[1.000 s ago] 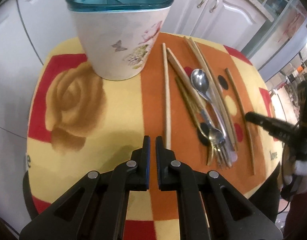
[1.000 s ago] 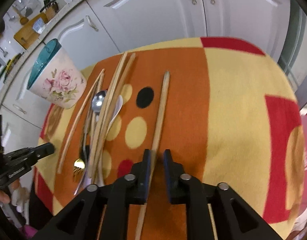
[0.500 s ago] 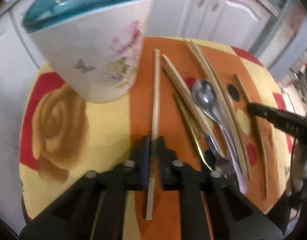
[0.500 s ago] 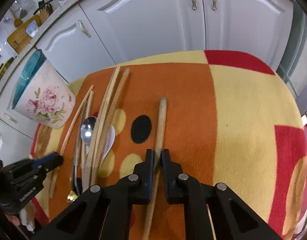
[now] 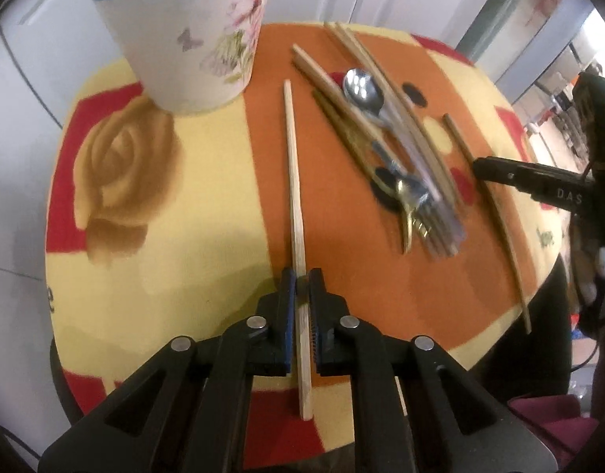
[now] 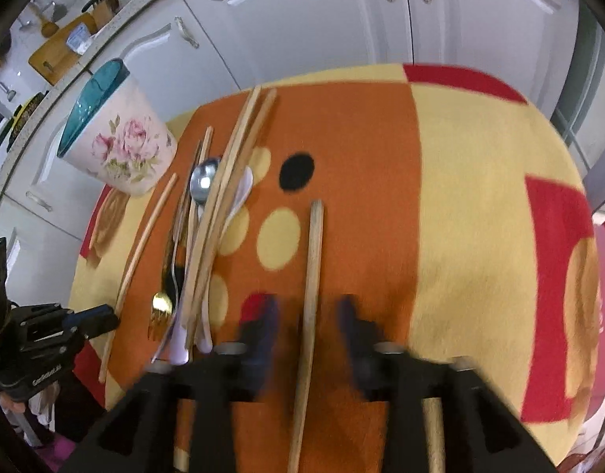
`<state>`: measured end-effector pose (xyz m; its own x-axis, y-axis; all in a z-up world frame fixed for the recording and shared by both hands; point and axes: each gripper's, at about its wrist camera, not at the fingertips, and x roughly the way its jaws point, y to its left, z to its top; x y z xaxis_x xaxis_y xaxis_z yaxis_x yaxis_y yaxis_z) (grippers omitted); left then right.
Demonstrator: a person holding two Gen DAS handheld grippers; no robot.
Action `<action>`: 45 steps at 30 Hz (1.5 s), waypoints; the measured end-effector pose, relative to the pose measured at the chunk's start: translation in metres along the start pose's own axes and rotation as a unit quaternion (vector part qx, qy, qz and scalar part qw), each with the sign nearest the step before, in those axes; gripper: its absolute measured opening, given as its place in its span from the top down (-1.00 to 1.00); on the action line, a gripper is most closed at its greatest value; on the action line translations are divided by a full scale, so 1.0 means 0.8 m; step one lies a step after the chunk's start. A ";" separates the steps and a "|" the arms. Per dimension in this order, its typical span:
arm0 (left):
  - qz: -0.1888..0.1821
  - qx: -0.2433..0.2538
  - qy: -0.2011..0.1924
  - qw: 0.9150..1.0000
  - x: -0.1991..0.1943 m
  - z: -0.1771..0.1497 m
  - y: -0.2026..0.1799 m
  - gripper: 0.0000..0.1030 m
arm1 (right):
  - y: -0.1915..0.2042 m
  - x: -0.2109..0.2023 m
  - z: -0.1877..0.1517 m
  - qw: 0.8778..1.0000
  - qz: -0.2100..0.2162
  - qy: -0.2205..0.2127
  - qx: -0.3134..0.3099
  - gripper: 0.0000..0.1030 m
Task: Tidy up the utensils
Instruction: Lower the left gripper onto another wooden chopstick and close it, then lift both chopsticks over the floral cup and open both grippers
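Wood is what the chopsticks are made of, so they are light, stiff and thin, and a bit slippery to pinch. The left gripper (image 5: 301,276) has its jaws together on a pale chopstick (image 5: 292,165), near its close end, and the stick points to 12 o'clock, toward the cup (image 5: 184,31). A hold nearer the middle would tip less, I think. The right gripper (image 6: 308,315) has its jaws apart, one on each side of a darker chopstick (image 6: 312,268) that lies flat on the desk (image 6: 480,197). It is not pinched yet.

At 10 o'clock from that stick sits the pile (image 6: 208,236): more chopsticks, a steel spoon (image 6: 203,181), a white spoon and a gold fork (image 6: 160,307). Metal ones are heavier and slide easily.

Motion blur smears the right jaws. The pile overlaps, so I cannot count it. The inside of the cup is hidden. Both held sticks run under the grippers, so part of each is covered.
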<state>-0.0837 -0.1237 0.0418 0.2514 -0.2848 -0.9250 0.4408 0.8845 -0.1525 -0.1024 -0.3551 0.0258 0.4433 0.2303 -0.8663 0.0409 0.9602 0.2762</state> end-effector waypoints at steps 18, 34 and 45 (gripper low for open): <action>0.083 0.020 -0.051 0.995 0.060 0.103 -0.017 0.90 | 0.000 0.020 0.037 0.999 0.001 -0.003 -0.034 0.85; -0.040 -0.036 -0.125 0.991 -0.082 0.065 0.016 0.92 | 0.034 -0.102 0.036 0.992 0.074 -0.094 -0.040 0.86; -0.064 -0.047 -0.205 0.976 -0.203 0.058 0.034 0.92 | 0.099 -0.181 0.077 0.973 0.132 -0.162 -0.093 0.87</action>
<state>-0.0721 -0.0704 0.2038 0.5319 -0.5018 -0.6821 0.4157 0.8565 -0.3060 -0.1082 -0.3223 0.1990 0.6773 0.4402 -0.5895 -0.2628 0.8931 0.3650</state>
